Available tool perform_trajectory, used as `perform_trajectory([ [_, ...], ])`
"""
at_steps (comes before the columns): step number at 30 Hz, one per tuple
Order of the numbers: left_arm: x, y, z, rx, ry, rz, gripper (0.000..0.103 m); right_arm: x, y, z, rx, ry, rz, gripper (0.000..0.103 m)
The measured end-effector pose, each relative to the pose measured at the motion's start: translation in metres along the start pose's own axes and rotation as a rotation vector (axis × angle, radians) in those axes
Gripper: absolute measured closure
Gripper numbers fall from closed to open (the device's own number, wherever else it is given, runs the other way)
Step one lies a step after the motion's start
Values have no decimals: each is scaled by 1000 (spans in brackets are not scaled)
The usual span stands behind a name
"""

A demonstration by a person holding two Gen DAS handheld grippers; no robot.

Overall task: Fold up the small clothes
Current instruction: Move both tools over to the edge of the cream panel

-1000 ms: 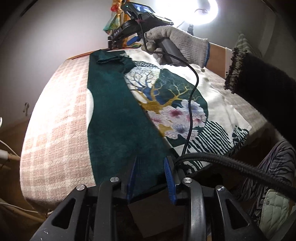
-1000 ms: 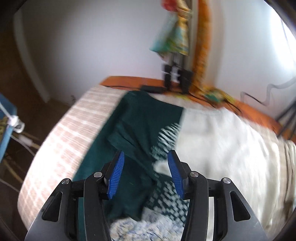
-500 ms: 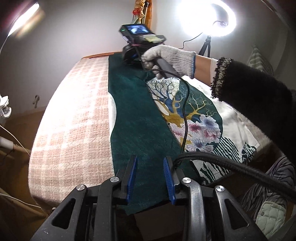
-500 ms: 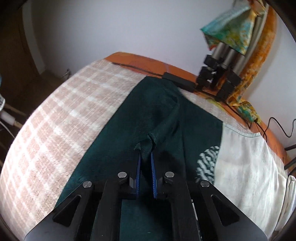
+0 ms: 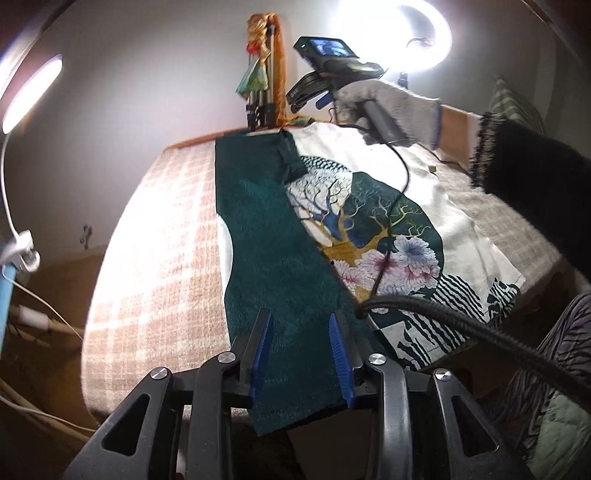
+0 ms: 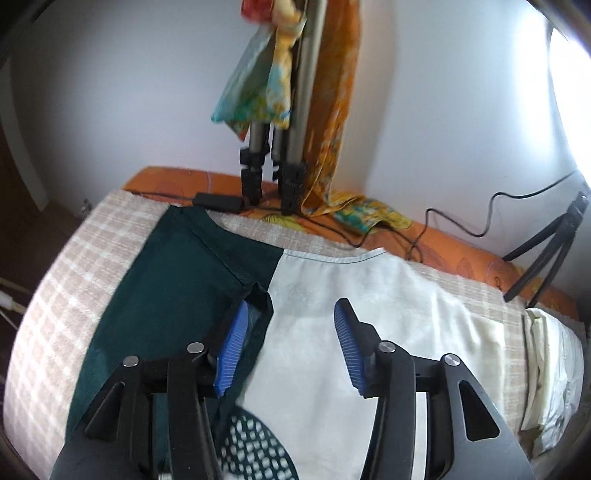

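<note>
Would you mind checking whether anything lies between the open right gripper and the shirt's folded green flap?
Nothing visible does: the right gripper hangs open directly over the green flap, one blue pad beside its edge.

A ring light [image 5: 395, 35] blazes at the top of the left wrist view, blown out to pure white, and a second lamp [image 5: 31, 92] glares at the upper left. The right wrist view is softly blurred, with white overexposure flooding its right edge. Both views bend strongly and darken toward the corners.
</note>
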State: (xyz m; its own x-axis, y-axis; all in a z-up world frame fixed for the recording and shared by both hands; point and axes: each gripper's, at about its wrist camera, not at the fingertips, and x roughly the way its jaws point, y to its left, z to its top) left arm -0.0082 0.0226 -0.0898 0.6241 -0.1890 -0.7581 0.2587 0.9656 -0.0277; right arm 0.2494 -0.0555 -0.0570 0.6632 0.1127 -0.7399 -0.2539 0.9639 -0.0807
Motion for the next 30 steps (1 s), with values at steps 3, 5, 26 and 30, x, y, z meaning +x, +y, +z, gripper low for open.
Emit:
perform_trajectory([
  [3,-4,-7,-2,12,-17,25,70,-38,-16,-7,0,-43,32,54],
  [5,-5,-12,-3,16,-26,39,70,-58,-28,-11,12,-64,48,49],
  [26,14,-149,10,182,-169,-13,70,-241,-248,-149,211,-153,118,42],
  [30,31,-193,13,245,-161,-115,70,-231,-273,-190,235,-103,129,42],
])
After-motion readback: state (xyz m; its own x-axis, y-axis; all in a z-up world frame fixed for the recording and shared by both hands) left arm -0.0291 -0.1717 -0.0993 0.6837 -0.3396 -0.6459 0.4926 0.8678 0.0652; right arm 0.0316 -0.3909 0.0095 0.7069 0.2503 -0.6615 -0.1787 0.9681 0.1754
